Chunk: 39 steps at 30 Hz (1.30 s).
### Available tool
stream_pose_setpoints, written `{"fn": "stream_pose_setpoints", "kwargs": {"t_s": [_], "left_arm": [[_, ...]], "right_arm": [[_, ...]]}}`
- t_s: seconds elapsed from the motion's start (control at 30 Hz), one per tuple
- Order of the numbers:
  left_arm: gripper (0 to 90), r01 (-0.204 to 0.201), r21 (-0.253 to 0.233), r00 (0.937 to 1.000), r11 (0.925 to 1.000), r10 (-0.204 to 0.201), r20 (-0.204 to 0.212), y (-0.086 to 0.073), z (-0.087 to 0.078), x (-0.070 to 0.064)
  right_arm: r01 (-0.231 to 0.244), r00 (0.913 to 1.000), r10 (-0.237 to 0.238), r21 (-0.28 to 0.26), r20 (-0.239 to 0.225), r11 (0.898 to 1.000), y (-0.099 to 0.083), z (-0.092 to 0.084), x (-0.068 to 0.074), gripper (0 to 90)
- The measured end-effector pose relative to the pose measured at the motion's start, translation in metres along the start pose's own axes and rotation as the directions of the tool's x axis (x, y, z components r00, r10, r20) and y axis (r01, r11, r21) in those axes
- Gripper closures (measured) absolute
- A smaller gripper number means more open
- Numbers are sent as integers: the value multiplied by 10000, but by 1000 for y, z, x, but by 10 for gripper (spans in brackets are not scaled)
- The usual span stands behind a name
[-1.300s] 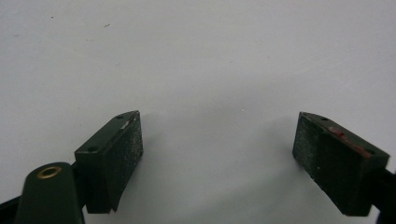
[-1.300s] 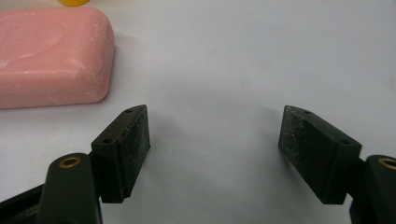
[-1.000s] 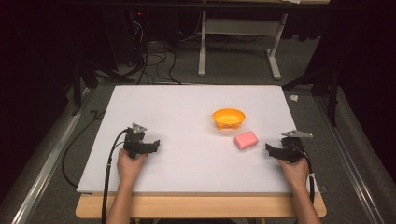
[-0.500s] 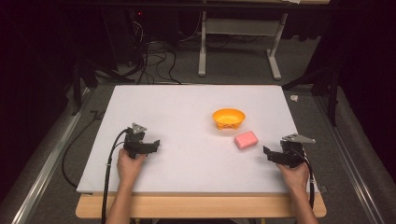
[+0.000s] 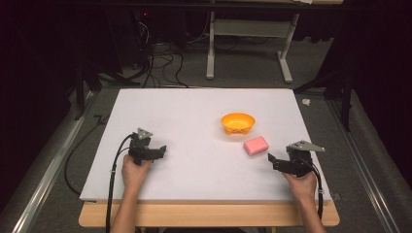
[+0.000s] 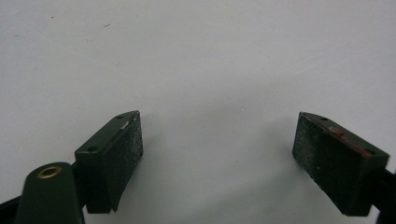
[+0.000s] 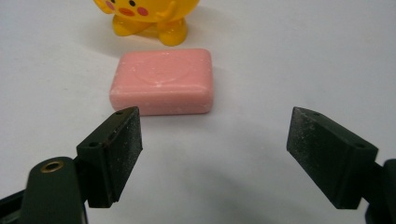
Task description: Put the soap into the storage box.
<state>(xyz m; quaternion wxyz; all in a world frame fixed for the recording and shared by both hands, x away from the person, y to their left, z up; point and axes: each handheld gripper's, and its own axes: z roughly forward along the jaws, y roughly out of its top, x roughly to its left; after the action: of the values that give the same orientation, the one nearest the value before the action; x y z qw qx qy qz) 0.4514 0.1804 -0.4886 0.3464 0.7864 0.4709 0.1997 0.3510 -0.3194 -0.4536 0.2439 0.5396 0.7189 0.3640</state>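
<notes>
Right gripper view: right gripper, jaws just opening, faces pink soap; yellow bowl just behind.

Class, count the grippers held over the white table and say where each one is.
2. The left gripper is near the table's front left; the right gripper is at front right, facing the pink soap.

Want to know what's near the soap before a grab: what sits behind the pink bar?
Behind the pink soap bar stands a yellow bowl with a cartoon face, on stubby feet; its inside is not visible.

Black jaws, brass screw, trailing black cables
</notes>
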Motion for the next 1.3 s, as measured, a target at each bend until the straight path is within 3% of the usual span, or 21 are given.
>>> {"fn": "stream_pose_setpoints", "kwargs": {"t_s": [0.97, 1.3], "left_arm": [[166, 24, -20, 10000, 10000, -24, -4, 0, 0, 0], [166, 25, -20, 10000, 10000, -25, 3, 0, 0, 0]], "right_arm": [[256, 9984, -267, -220, -507, 9994, 21, 14, 29, 131], [433, 9986, -438, -178, -302, 9989, 33, 27, 36, 122]]}}
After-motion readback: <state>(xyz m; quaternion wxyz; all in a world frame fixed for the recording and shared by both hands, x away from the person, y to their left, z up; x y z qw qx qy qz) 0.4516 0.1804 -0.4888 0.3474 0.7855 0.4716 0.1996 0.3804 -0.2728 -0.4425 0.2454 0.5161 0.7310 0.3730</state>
